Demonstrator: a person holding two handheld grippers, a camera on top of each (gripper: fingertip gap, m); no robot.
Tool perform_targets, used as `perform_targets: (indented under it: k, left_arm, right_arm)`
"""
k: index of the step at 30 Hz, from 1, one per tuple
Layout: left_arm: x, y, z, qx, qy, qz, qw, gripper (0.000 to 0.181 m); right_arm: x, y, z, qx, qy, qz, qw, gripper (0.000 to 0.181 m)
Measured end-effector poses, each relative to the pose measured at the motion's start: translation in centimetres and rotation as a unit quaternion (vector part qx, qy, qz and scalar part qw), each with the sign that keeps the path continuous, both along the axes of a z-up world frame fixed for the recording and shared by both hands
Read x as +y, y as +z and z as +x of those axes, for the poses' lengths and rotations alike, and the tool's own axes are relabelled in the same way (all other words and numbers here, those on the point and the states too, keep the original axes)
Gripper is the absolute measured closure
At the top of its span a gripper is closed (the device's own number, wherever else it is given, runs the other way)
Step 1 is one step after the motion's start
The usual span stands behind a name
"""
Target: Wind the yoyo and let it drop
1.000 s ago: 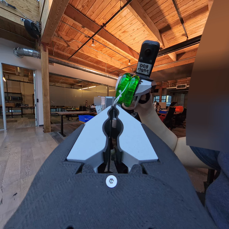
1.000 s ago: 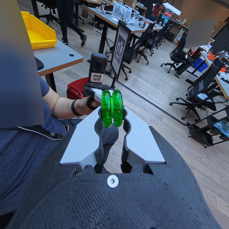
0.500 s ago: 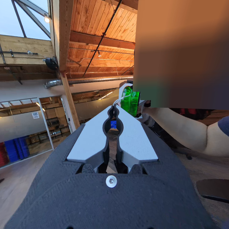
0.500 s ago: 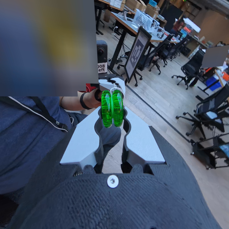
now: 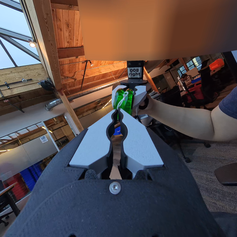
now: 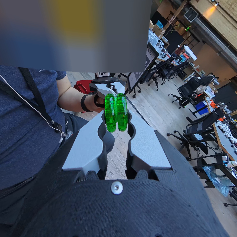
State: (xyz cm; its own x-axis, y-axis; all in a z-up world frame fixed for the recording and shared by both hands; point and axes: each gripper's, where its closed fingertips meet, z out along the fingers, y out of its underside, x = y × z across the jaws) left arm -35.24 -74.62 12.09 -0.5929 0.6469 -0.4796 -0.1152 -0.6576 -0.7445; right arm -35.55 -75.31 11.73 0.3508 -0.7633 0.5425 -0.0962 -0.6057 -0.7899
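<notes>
- The green yoyo (image 6: 116, 112) is off any counter or table, held in mid-air between the tips of the right gripper (image 6: 116, 119), whose two fingers press on its outer faces, one disc to each side.
- The yoyo stands on edge, so its groove runs along the gripper's line of sight and its axle lies across, from one finger (image 6: 88, 141) to the other.
- The white string (image 5: 122, 99) leaves the groove at the top of the yoyo and runs a short way to the left gripper (image 5: 118, 110).
- The left gripper's fingers are pressed together at their tips and pinch the string there; the waisted gap behind the tips is empty.
- From the left wrist view, the yoyo (image 5: 123, 101) sits straight ahead and just beyond the pinching tips, almost touching them; a loop or knot of string lies over the rim.
- From the right wrist view, the left gripper (image 6: 112, 88) faces back toward the yoyo from just beyond it, so the two tools meet nearly nose to nose.
- Very little free string shows between pinch and groove, so I judge the winding to be nearly or fully done.
- The drop turns on this: the string end stays with the left gripper, and the right one must spread so the yoyo falls with its groove in line with the string.
- If the groove is tilted off that line at release, the string may ride over a rim and snag.
</notes>
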Motion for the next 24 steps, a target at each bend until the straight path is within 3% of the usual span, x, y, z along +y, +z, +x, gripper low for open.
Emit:
perform_targets:
  k: [15, 24]
  left_arm:
    - [0.63, -0.13, -0.12, 0.005, -0.010, -0.007, 1.000, 0.181]
    - [0.91, -0.56, -0.52, -0.018, 0.000, -0.022, 1.000, 0.181]
  right_arm:
    - [0.28, 0.21, -0.46, -0.020, 0.008, 0.021, 1.000, 0.153]
    - [0.82, -0.58, -0.44, 0.008, 0.023, 0.039, 0.999, 0.154]
